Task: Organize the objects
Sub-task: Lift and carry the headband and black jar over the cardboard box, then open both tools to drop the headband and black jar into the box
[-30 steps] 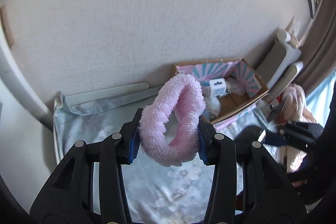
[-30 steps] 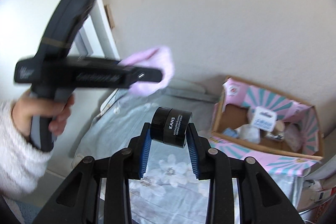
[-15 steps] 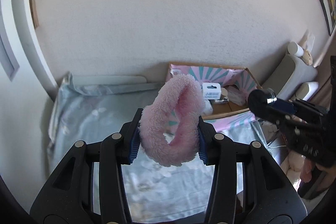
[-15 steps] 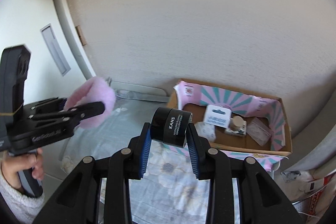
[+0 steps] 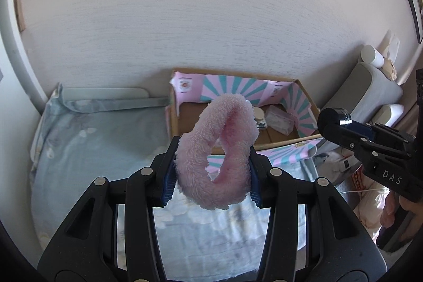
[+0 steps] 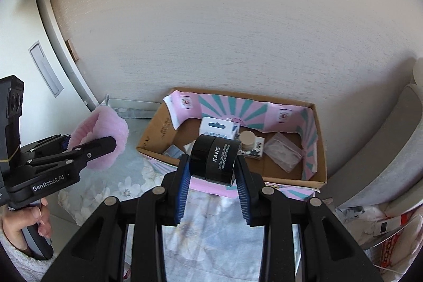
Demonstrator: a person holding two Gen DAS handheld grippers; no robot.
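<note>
My left gripper [image 5: 211,176] is shut on a fluffy pink headband [image 5: 206,165], held in the air over the bed in front of an open cardboard box [image 5: 285,142]. My right gripper [image 6: 212,176] is shut on a black KANS cream jar [image 6: 214,160], held above the near edge of the same box [image 6: 156,123]. The box has pink and teal lining and holds a white carton [image 6: 218,128], a small round-lidded jar [image 6: 248,140] and a clear bag [image 6: 283,151]. The headband also shows at the left of the right wrist view [image 6: 105,134], and the jar at the right of the left wrist view [image 5: 331,120].
The box sits on a bed with a pale blue floral sheet [image 5: 100,139] against a beige wall [image 5: 211,17]. A grey chair or cushion [image 6: 380,157] stands right of the box. Clutter lies on the floor at the lower right [image 6: 388,231]. A white door frame [image 6: 53,31] is at the left.
Both grippers have moved toward the box, which now fills more of each view. The headband and the jar stay gripped. The left gripper has swung from the left to face the box.
</note>
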